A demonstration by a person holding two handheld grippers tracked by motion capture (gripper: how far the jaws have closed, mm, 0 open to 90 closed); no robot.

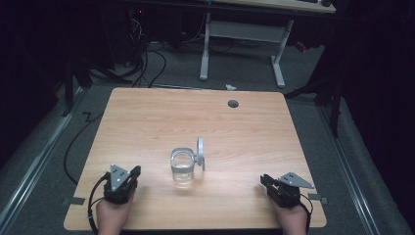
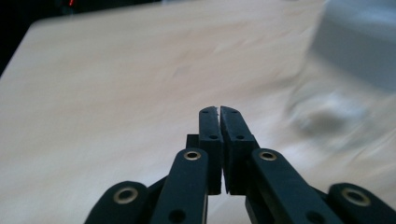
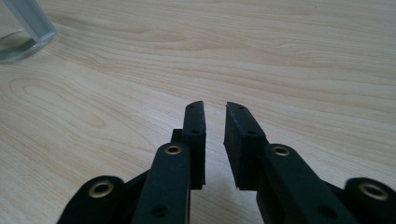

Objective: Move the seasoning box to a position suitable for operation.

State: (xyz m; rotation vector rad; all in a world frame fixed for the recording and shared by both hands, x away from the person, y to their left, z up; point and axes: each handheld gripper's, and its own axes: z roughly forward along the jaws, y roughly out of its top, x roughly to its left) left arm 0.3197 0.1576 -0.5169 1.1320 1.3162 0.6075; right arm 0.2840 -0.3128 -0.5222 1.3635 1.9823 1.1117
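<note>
A clear glass jar (image 1: 183, 169) stands in the middle of the wooden table (image 1: 147, 117), its hinged lid (image 1: 200, 152) swung open and upright at its right side. My left gripper (image 1: 135, 171) rests near the front left edge, left of the jar and apart from it. Its jaws are pressed together on nothing (image 2: 219, 110), and the jar (image 2: 336, 107) shows blurred off to their right. My right gripper (image 1: 263, 178) rests near the front right edge, pointing toward the jar. Its jaws (image 3: 215, 106) stand a narrow gap apart with nothing between. The jar's base (image 3: 21, 39) shows at the top left.
A grey round grommet (image 1: 233, 103) sits near the table's far edge. Grey tabs stick out at the front corners (image 1: 73, 200) (image 1: 317, 197). Beyond the table are a white-legged desk (image 1: 204, 54) and floor cables (image 1: 151, 63).
</note>
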